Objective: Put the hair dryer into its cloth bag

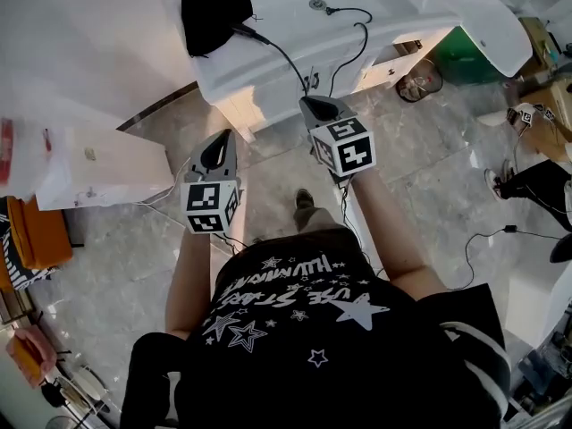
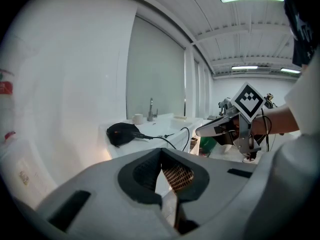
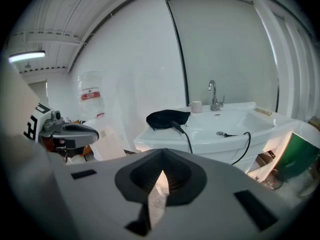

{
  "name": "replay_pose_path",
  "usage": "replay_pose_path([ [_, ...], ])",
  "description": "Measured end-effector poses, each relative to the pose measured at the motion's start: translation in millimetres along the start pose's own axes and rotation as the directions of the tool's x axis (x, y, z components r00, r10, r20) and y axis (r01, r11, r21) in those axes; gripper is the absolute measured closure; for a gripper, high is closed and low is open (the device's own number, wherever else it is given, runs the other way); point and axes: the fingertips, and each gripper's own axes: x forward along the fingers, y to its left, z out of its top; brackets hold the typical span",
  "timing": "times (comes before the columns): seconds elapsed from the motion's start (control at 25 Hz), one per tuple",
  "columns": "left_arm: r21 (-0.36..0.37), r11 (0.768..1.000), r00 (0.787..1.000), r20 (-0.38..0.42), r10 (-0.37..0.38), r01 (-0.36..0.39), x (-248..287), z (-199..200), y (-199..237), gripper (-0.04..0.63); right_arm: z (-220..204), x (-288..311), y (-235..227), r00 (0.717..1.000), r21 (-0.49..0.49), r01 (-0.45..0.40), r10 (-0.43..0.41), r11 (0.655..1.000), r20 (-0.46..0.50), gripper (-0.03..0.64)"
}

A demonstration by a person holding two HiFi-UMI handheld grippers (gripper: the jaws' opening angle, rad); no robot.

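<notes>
On the far counter we see the black cloth bag, its cord trailing right; our left gripper and right gripper are clenched, empty.

Black cloth bag on basin, cord trailing

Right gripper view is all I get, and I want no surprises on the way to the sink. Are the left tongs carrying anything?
Observer: No. On the left gripper the tongs are shut, with nothing between them.
Operator: Is anyone near me?
Observer: Yes. The head view shows a person's leg in dark trousers on the floor, off to your right.
Operator: Anything lying on the floor?
Observer: A loose black cable with a small plug block lies on the tiles on that same side, apart from your feet.
</notes>
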Motion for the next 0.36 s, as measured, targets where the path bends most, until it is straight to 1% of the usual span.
replay_pose_path([
  [0.16, -0.013, 1.0, 1.0, 0.014, -0.017, 0.018, -34.9, -11.0, 14.8, 0.584, -6.5, -12.2, 31.2, 0.999, 0.004, 0.038, -0.038, 0.999, 0.006, 0.612],
  [0.36, -0.032, 0.999, 0.999, 0.009, -0.04, 0.041, -84.1, -39.1, 35.2, 0.584, -21.8, -24.8, 84.2, 0.998, 0.018, 0.063, -0.063, 0.998, 0.007, 0.612],
])
